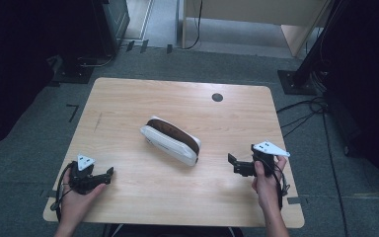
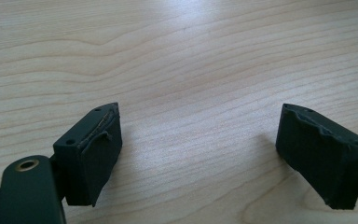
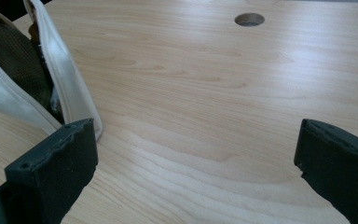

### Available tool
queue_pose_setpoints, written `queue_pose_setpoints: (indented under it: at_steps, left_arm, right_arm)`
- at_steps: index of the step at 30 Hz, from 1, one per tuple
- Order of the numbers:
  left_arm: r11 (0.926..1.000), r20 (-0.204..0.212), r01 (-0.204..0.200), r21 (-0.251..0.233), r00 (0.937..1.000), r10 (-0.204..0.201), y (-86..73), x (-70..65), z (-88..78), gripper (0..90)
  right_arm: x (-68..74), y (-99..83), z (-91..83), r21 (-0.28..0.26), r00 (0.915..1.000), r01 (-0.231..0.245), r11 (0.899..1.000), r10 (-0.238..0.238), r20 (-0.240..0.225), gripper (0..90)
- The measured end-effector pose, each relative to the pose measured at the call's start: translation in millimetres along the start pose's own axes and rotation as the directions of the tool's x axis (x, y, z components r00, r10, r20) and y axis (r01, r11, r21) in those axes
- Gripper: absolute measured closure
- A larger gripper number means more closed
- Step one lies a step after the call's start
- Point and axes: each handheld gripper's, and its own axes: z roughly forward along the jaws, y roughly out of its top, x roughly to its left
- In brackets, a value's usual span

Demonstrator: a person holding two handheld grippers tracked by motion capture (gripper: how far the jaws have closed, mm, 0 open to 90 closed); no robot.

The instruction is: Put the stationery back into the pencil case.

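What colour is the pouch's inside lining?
Brown, inside a white shell; the pouch lies open on the table. The high view shows it best.

In the right gripper view the white pouch (image 3: pixel 70 88) runs off the top and left edges, so just one open end shows; what lies inside against its dark lining is too dim to tell. The right gripper (image 3: pixel 193 158) has both pads cut by the bottom edge. In the left gripper view the left gripper (image 2: pixel 198 154) loses its right pad at the frame's corner
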Motion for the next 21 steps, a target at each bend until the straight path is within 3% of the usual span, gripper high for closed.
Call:
queue_pose_setpoints:
  at_steps: [15, 21]
  left_arm:
    - [1.0, 0.0, 0.0, 0.0, 1.0, 0.0, 0.0, 0.0, 0.0, 14.5]
    - [1.0, 0.0, 0.0, 0.0, 1.0, 0.0, 0.0, 0.0, 0.0, 14.6]
  right_arm:
    - [-37.0, -37.3, -16.5, 0.045, 0.9952, -0.064, 0.997, 0.061, 0.077, 0.0]
    - [-46.7, -48.3, -21.3, 0.067, 0.9915, -0.071, 0.995, 0.064, 0.114, 0.0]
